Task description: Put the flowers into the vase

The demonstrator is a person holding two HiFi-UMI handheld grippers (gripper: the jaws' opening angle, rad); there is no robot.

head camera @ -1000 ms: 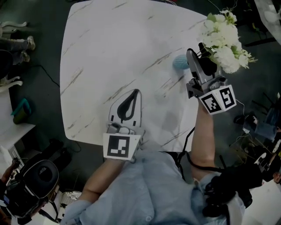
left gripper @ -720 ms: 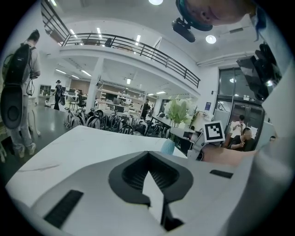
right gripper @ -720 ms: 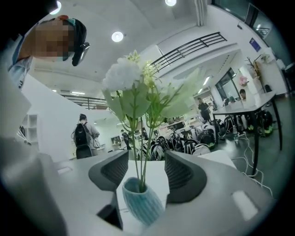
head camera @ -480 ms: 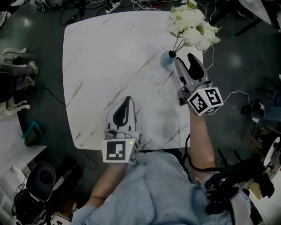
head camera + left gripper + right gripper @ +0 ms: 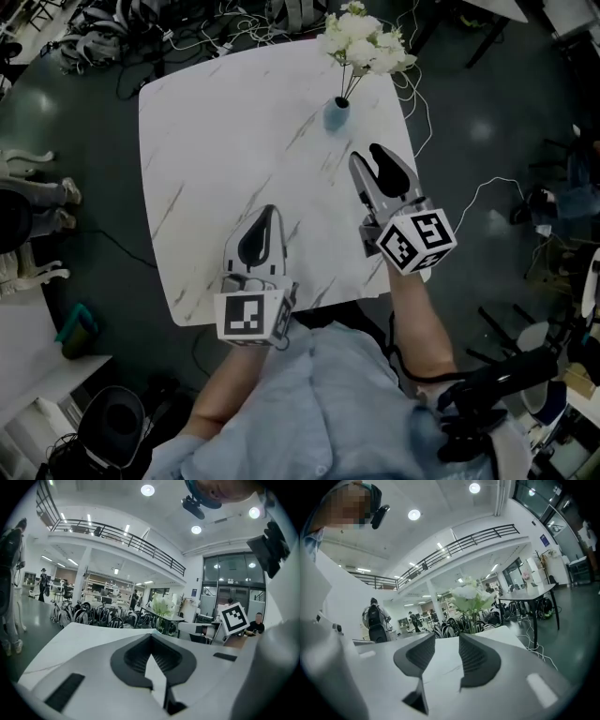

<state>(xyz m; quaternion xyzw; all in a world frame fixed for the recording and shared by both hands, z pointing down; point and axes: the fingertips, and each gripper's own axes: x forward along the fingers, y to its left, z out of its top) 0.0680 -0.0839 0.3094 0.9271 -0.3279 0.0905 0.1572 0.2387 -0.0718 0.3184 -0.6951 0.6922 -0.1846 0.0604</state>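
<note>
White flowers (image 5: 364,42) stand in a small blue vase (image 5: 336,113) near the far right edge of the white marble table (image 5: 216,122). My right gripper (image 5: 366,155) is open and hovers nearer than the vase, clear of it. Its jaws have just been closing a little with nothing between them. The right gripper view looks past that gripper (image 5: 446,637) to the flowers (image 5: 471,595) straight ahead. At the table's near edge my left gripper (image 5: 272,208) is shut and empty. The left gripper view has its tips (image 5: 151,637) meeting, the flowers (image 5: 161,606) far off.
Cables (image 5: 187,28) lie on the dark floor beyond the table's far edge and trail down its right side (image 5: 422,122). People and parked bicycles (image 5: 89,613) fill the hall behind. Another table (image 5: 529,592) stands to the right.
My right gripper has drawn back from the flower stems at the vase toward the person. The flowers stay standing in the vase. The left gripper stays shut at the near edge.
</note>
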